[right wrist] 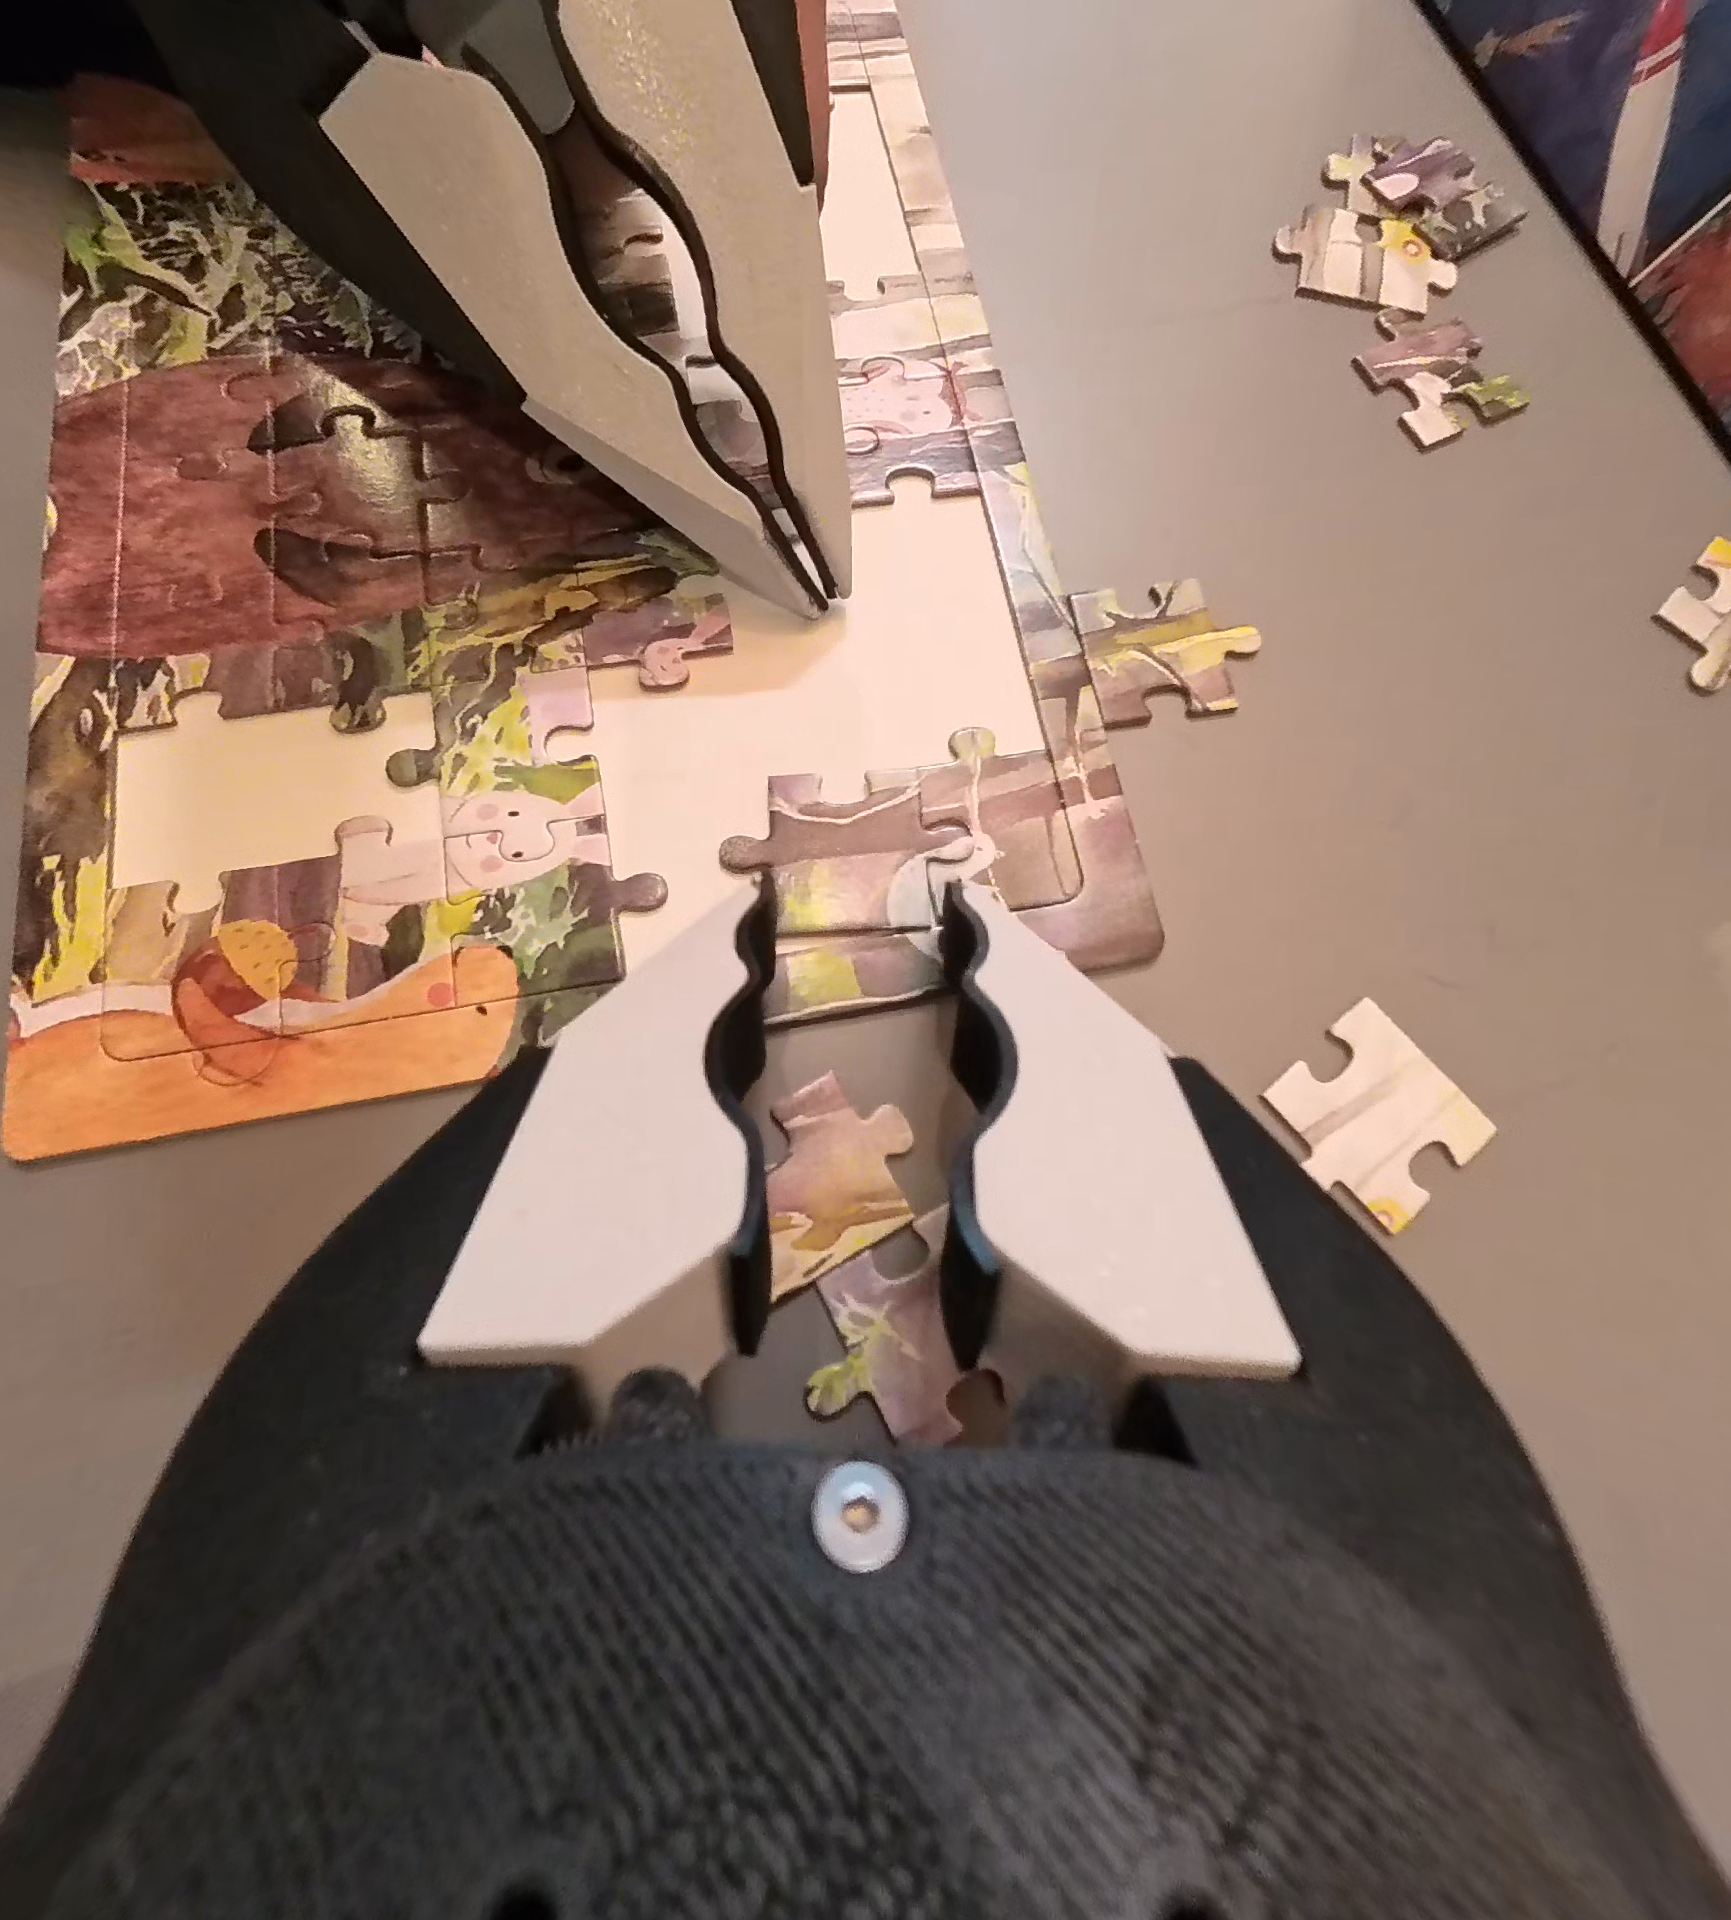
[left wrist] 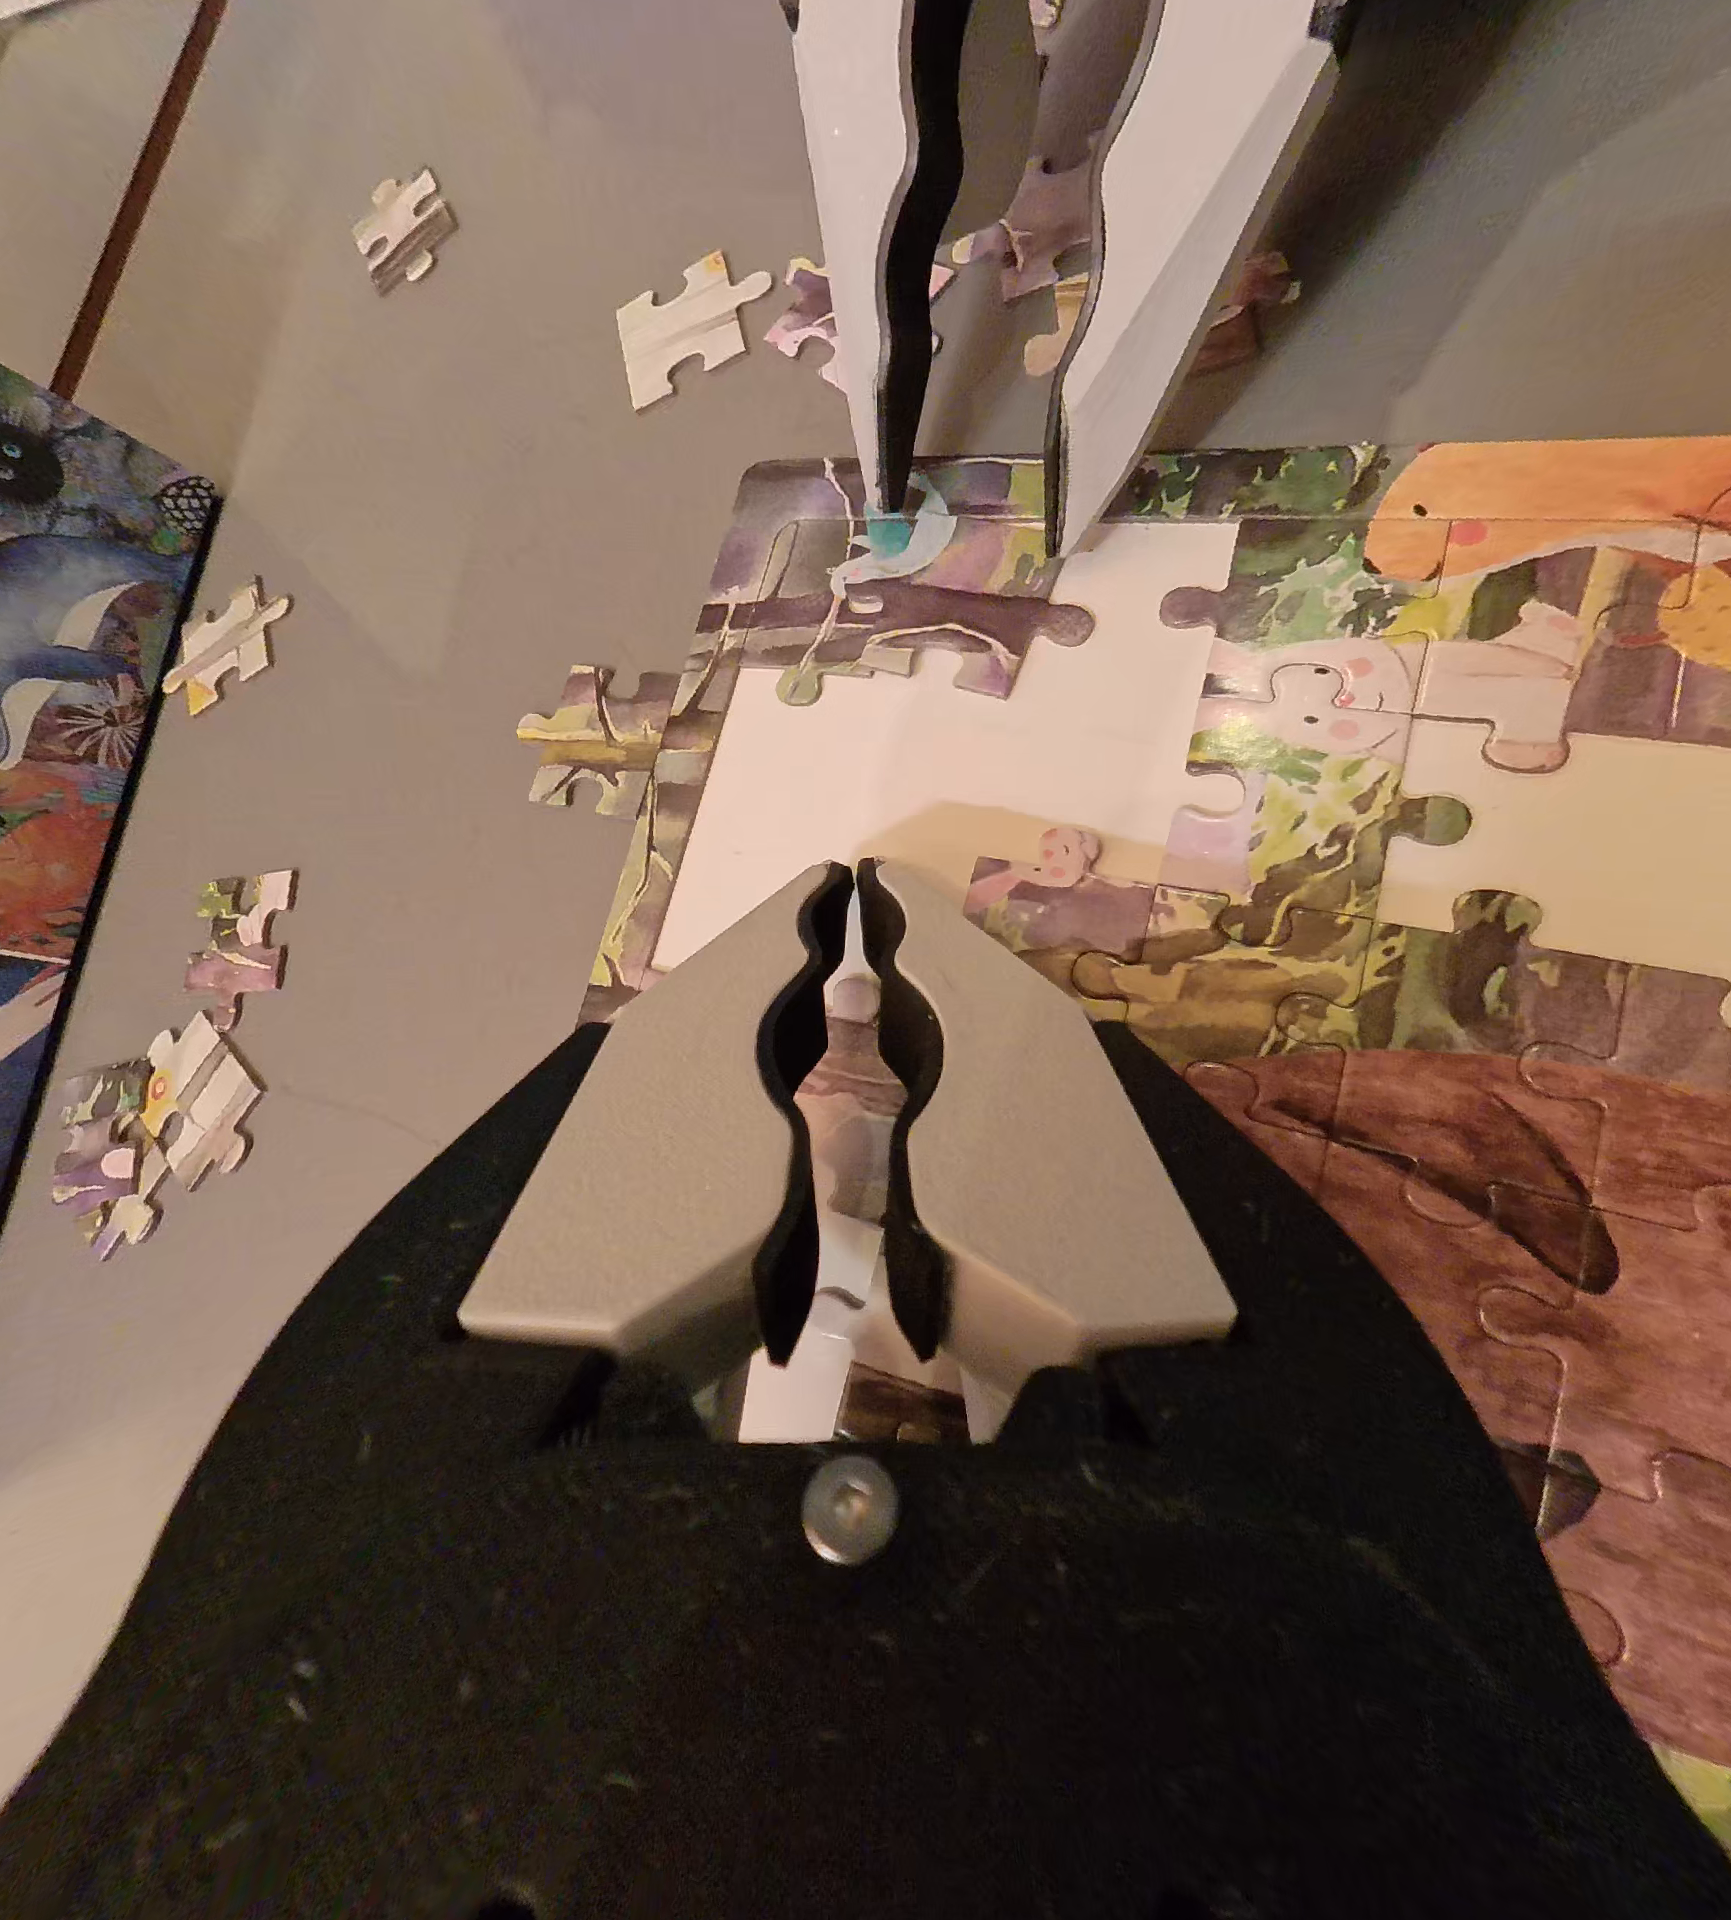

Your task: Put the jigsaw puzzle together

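Note:
The partly built jigsaw puzzle lies flat on the grey table, with a brown patch, green leaves and an orange animal; it also shows in the right wrist view. Bare white gaps remain in its middle. My left gripper is shut with nothing between its tips, low over the white gap; it also shows in the right wrist view. My right gripper is open, and its tips straddle the purple edge pieces near the puzzle's corner. It enters the left wrist view from the top.
Several loose pieces lie on the table: a pale one, a small pile, one against the puzzle's edge, two under my right gripper, another pale one. A dark colourful picture board borders the table. Left tips to right tips: about 7 centimeters.

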A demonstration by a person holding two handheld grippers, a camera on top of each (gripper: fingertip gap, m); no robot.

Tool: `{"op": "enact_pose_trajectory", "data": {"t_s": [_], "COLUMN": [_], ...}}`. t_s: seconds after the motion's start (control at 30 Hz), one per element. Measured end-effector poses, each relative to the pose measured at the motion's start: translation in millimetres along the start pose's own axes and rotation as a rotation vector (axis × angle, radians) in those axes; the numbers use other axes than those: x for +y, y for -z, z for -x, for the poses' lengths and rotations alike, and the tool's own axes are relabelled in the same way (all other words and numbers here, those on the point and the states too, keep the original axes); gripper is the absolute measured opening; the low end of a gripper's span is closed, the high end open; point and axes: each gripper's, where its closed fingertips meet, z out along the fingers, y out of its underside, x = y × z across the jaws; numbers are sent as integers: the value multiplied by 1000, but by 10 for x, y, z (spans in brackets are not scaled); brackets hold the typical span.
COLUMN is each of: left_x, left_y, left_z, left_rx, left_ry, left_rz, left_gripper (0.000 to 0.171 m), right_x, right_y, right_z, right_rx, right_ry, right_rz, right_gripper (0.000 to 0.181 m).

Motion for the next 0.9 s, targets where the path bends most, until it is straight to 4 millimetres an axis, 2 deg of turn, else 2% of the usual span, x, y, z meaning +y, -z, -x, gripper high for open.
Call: {"op": "enact_pose_trajectory", "data": {"t_s": [0.33,0.9], "left_x": [0,0], "left_y": [1,0], "left_z": [1,0], "left_rx": [0,1], "left_ry": [0,2], "left_rz": [0,1], "left_gripper": [1,2], "right_x": [38,-37], "right_y": [12,-42], "right_z": [-83,27], "right_rx": [41,-5], "right_ry": [-23,-12], "right_rz": [17,-4], "right_gripper": [30,36]}}
